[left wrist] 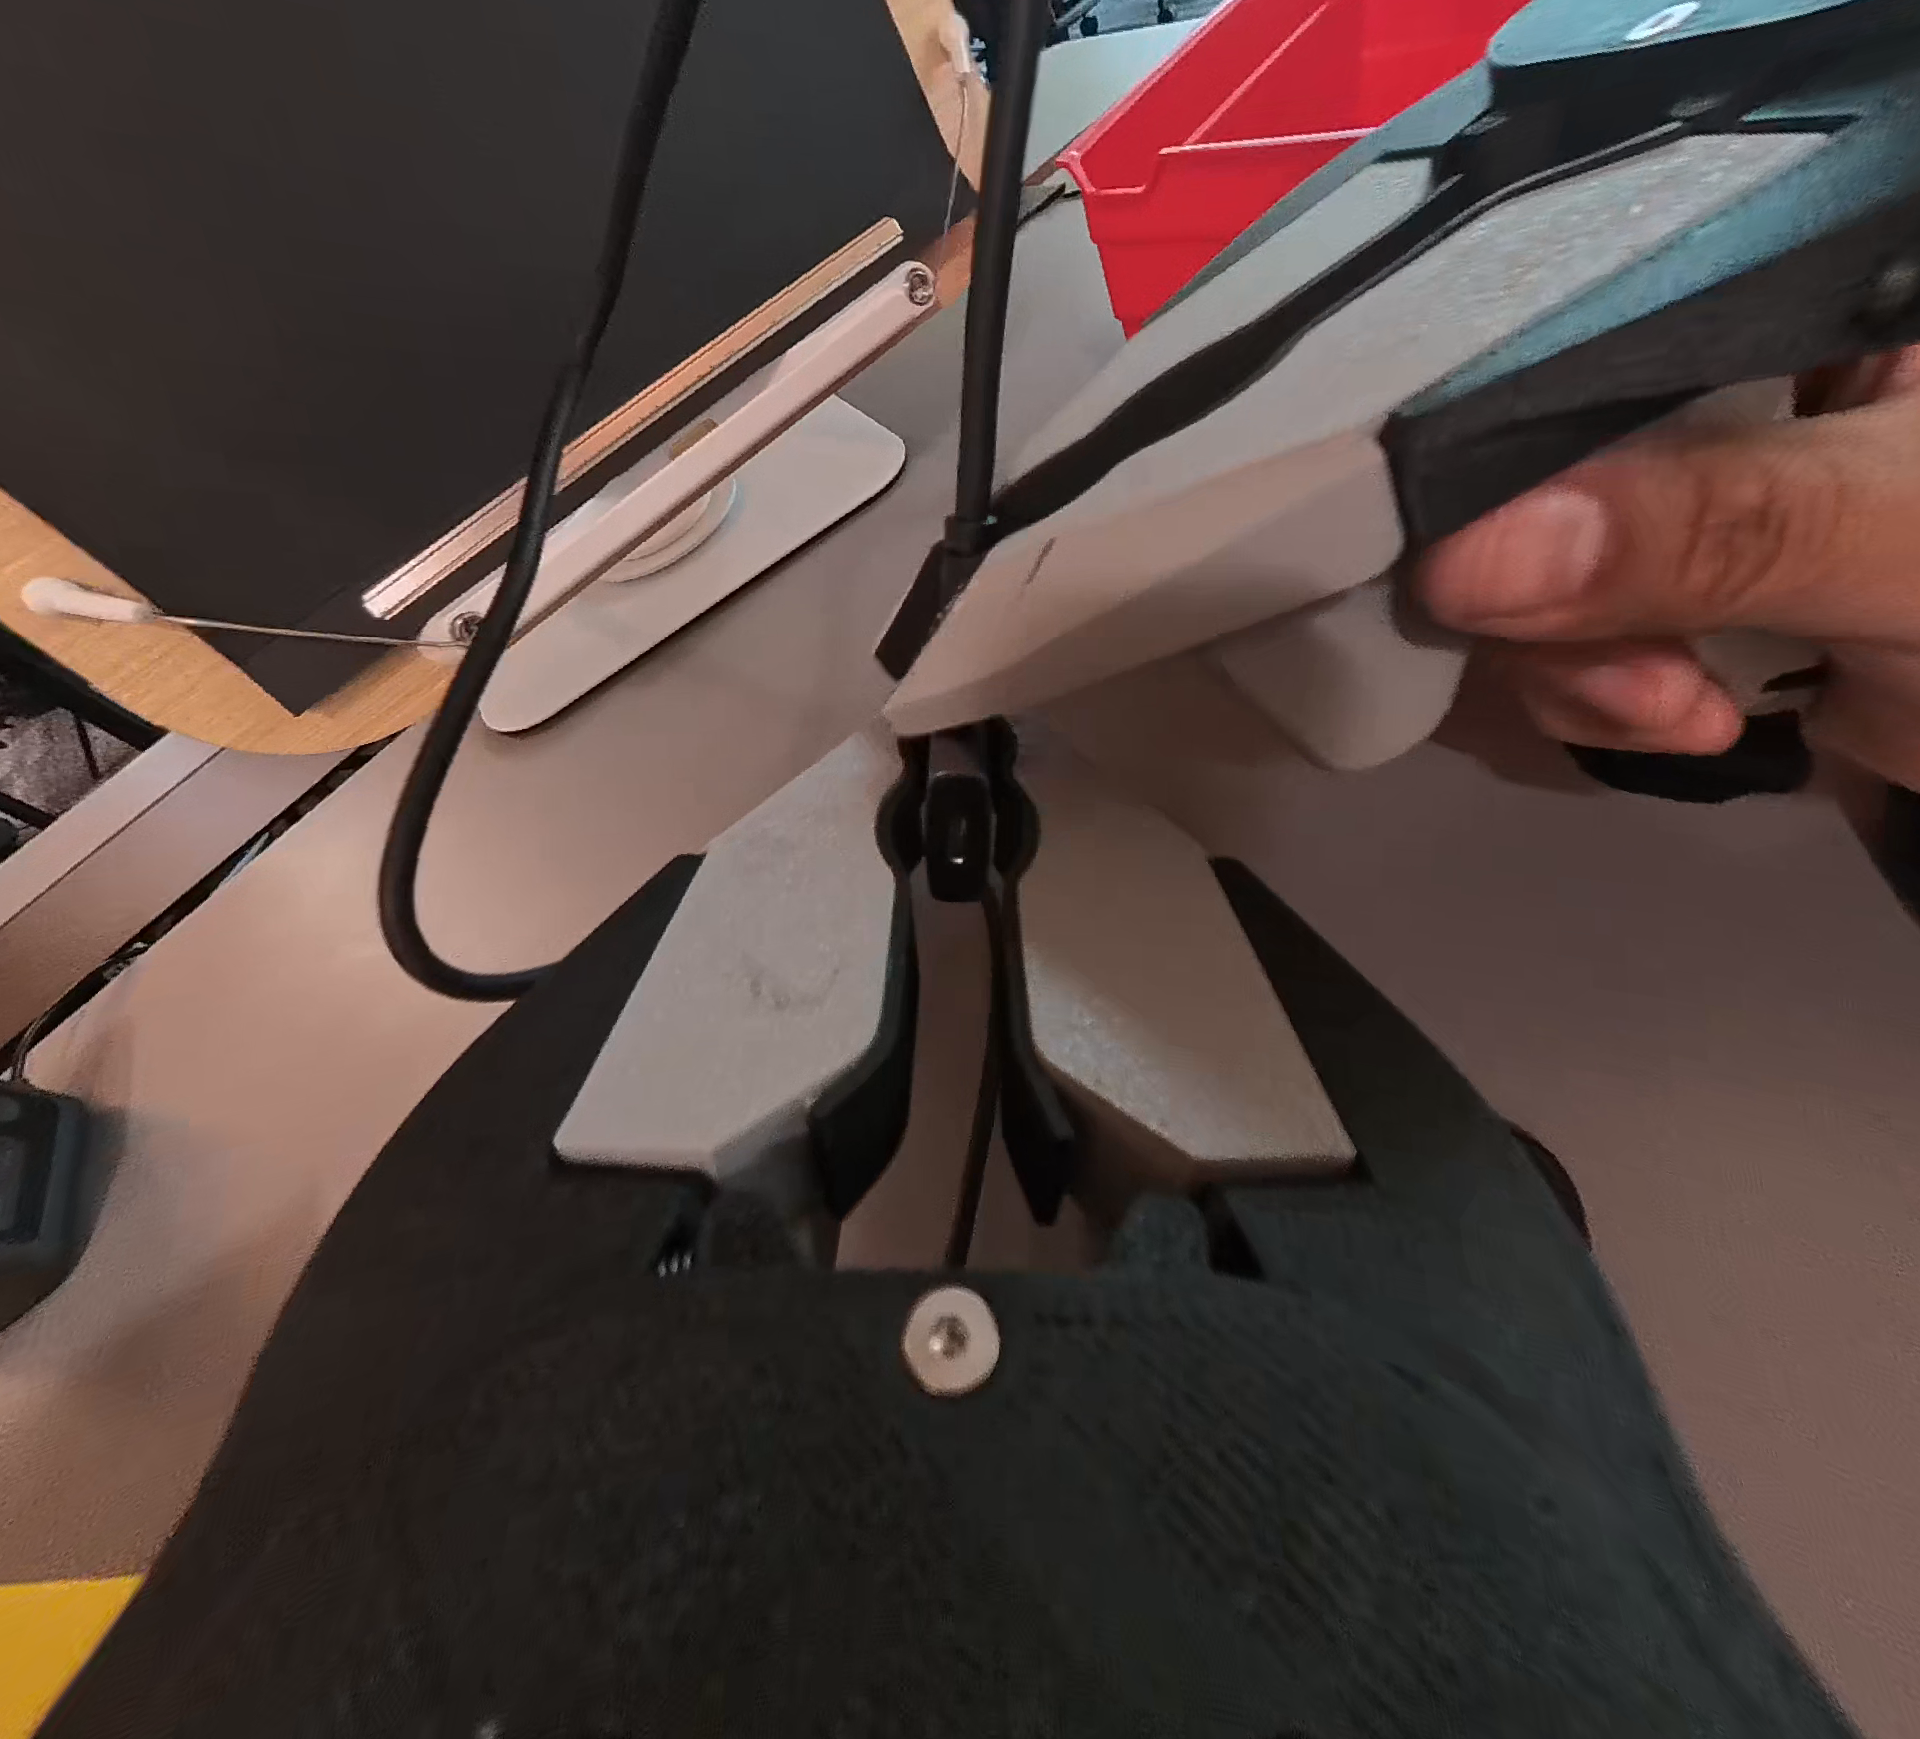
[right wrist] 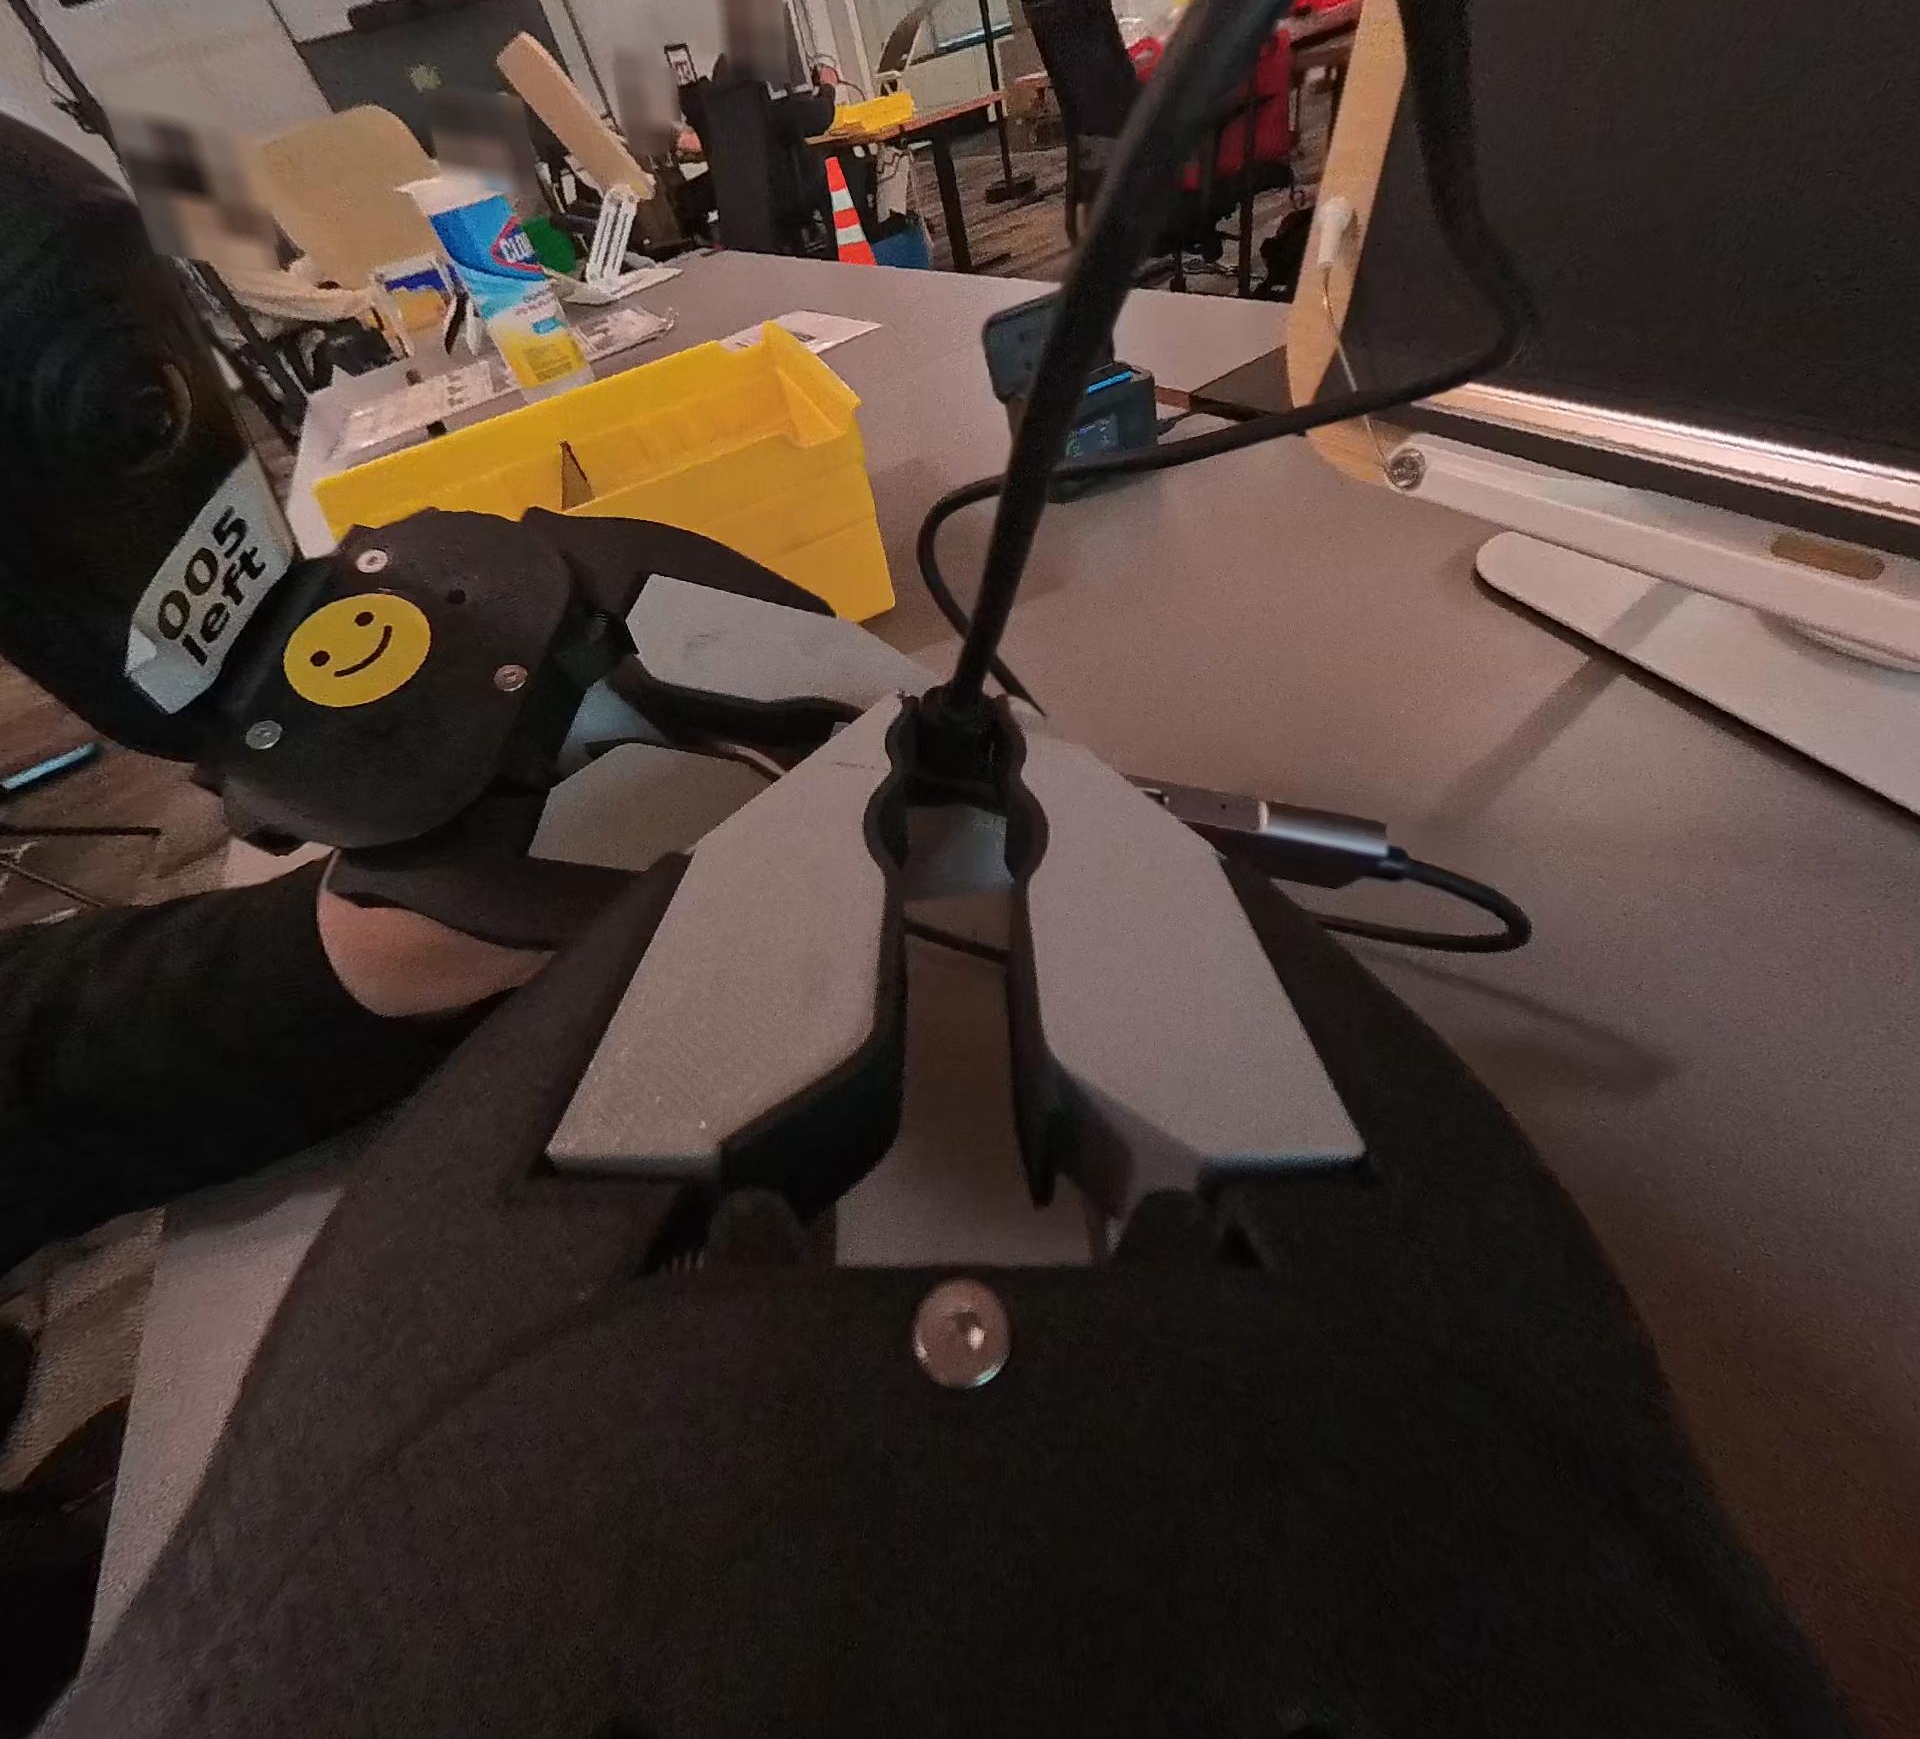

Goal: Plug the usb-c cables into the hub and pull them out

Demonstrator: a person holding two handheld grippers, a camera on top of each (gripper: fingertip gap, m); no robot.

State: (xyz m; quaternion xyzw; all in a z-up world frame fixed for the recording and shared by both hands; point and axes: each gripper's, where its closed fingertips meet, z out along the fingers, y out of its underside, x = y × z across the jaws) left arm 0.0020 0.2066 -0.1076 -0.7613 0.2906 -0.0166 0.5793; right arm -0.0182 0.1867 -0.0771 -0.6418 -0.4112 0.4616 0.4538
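Jaws pinch cable plug (right wrist: 951,733), pointing down.

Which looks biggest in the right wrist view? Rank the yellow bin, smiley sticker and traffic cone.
Largest to smallest as they appear:
1. yellow bin
2. smiley sticker
3. traffic cone
The sticker sits much nearer the camera than the far-off cone, so this says nothing of real size.

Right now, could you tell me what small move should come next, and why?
Probably ease the right gripper straight toward the small dark hub clamped in the left gripper: its fingers pinch the thick black cable's plug just beyond the hub, and whether it is seated is hidden.
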